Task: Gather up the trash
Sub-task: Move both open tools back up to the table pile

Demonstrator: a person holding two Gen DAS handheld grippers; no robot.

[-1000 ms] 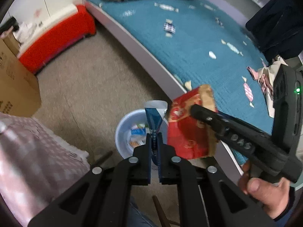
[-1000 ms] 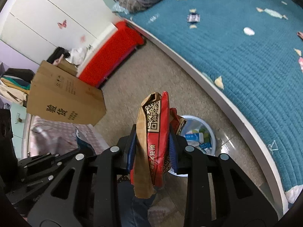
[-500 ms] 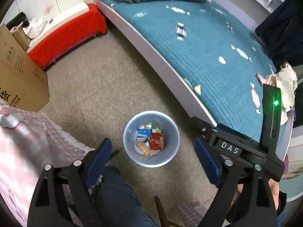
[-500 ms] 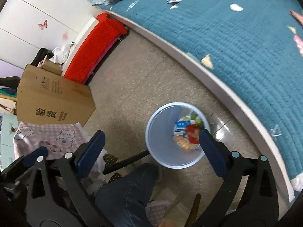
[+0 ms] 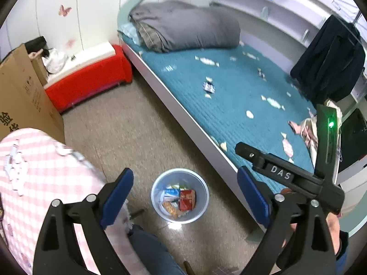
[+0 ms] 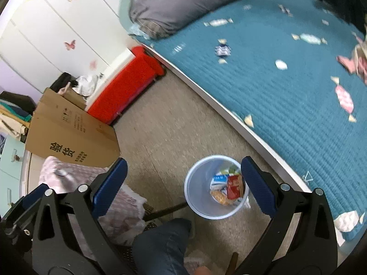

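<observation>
- My left gripper [image 5: 184, 192] hangs over the floor with its blue pads spread; the jaws are opening and nothing is between them
- Below and between its fingers stands the pale round trash bin [image 5: 201, 213], on the floor just beside the bed frame [image 5: 183, 114]
- Inside the bin lie a red packet [image 5: 187, 199], a blue-and-white packet [image 5: 170, 193] and an orange snack wrapper [image 5: 169, 207]
- My right gripper [image 6: 183, 183] is also spread wide and empty, angled down at the floor; the bin sits by its right-hand finger, whose pad overlaps the bin's rim in that view
- In the left wrist view the right gripper's black body [image 5: 284, 174] crosses the right side, with a hand [image 5: 332, 226] gripping its handle underneath
- Loose candy wrappers [image 5: 274, 102] are scattered on the teal bedspread [image 5: 229, 105], well apart from both grippers
- A crumpled white paper [image 6: 346, 221] lies at the near edge of the bed in the right wrist view
- A knee in blue jeans [image 6: 160, 245] shows at the bottom, between the fingers
- A cardboard box [image 6: 71, 139] and a red bench [image 6: 128, 87] stand farther off on the floor
</observation>
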